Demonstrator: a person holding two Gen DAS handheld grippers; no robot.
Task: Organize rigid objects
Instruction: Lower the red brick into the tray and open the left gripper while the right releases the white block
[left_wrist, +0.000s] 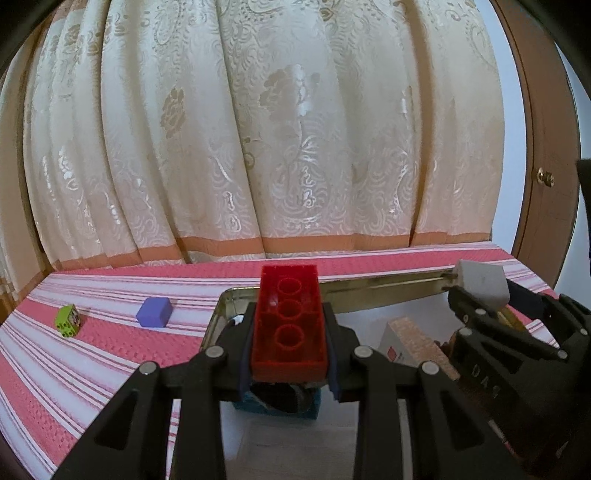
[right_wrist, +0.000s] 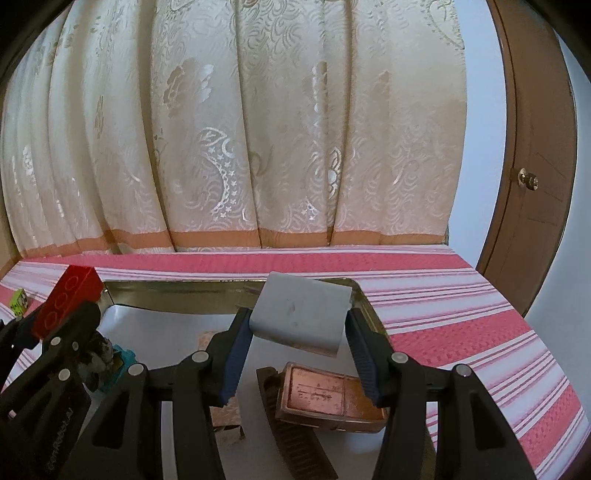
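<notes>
Red brick (left_wrist: 290, 325) clenched in my left claw (left_wrist: 290, 369) and grey block (right_wrist: 301, 319) in my right claw (right_wrist: 295, 354) hung over the part-filled tray (left_wrist: 369, 286); the purple cube (left_wrist: 154, 312) and green cube (left_wrist: 68, 320) remained outside.

Glossy plastic red brick (left_wrist: 290, 325), shiny metal tray (right_wrist: 229, 295).

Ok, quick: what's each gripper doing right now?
Left gripper: closed on the red brick.
Right gripper: closed on the grey block.

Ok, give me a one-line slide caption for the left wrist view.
Left gripper holds a red brick over the metal tray, right gripper holding a grey block alongside.
</notes>
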